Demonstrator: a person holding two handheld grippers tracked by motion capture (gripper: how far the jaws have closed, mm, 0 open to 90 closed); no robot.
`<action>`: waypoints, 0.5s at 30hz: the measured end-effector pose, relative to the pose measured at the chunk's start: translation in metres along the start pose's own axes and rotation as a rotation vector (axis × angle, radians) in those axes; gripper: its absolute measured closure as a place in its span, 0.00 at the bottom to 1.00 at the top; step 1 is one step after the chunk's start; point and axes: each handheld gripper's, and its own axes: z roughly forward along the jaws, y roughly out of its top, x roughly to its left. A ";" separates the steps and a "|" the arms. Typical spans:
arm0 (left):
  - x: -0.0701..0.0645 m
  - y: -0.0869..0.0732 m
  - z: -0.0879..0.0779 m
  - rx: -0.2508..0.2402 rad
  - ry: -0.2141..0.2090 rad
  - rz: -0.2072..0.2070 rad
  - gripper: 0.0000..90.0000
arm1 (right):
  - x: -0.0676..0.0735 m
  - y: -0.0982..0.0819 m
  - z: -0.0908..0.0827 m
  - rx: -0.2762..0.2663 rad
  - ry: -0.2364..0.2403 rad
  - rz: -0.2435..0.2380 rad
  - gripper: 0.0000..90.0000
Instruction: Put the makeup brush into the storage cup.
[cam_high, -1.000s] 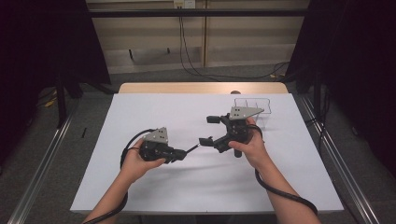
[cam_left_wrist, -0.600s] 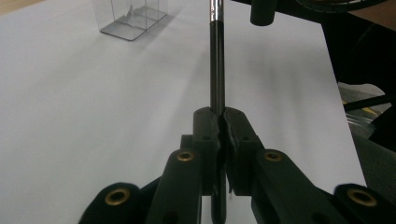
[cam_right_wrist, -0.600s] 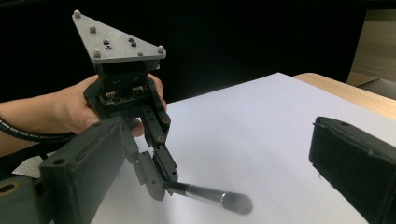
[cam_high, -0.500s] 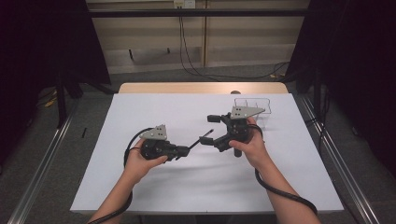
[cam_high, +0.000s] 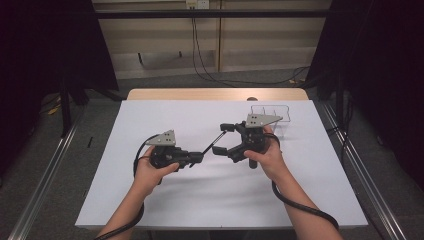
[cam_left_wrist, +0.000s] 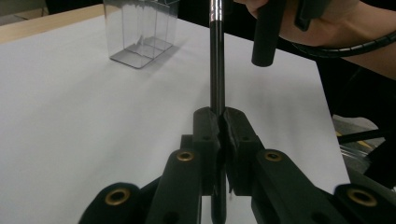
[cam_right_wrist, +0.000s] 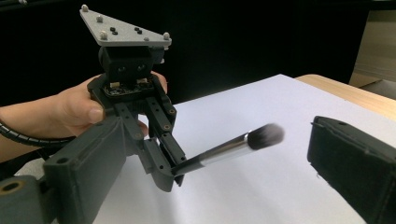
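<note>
While the white table (cam_high: 165, 210) carries little besides a clear compartmented holder (cam_high: 270, 111) at its far right, the work sits in mid-air above its middle, where the two grippers face each other. The left gripper (cam_high: 196, 158) has its jaws clamped tight on the dark handle of a makeup brush (cam_high: 214, 141), which slants up toward the right gripper (cam_high: 220, 138); in the left gripper view the handle (cam_left_wrist: 216, 70) runs straight out from between the closed pads. The right gripper's jaws stand wide apart, holding nothing, with the brush's soft head (cam_right_wrist: 264, 134) lying between them but clear of both pads.

This reads as a hand-over. To do it well, the right jaws should close on the metal ferrule or handle rather than on the bristles, squarely across the shaft, and the left should let go only once that grip is firm. Keeping both hands steady and the brush in line would avoid twisting it.

The holder (cam_left_wrist: 140, 32) stands upright and well apart from both hands; its compartments look empty, though clear walls make that hard to tell for sure.
</note>
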 end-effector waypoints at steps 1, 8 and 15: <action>0.000 0.000 0.000 -0.003 0.000 0.002 0.93 | 0.000 0.000 0.000 -0.001 0.000 0.001 0.06; 0.000 0.003 0.001 -0.036 0.014 -0.007 0.93 | -0.001 -0.001 0.000 -0.015 -0.009 0.009 0.11; 0.000 0.005 0.004 -0.052 0.017 -0.005 0.93 | -0.001 -0.001 -0.001 0.003 0.007 0.010 0.21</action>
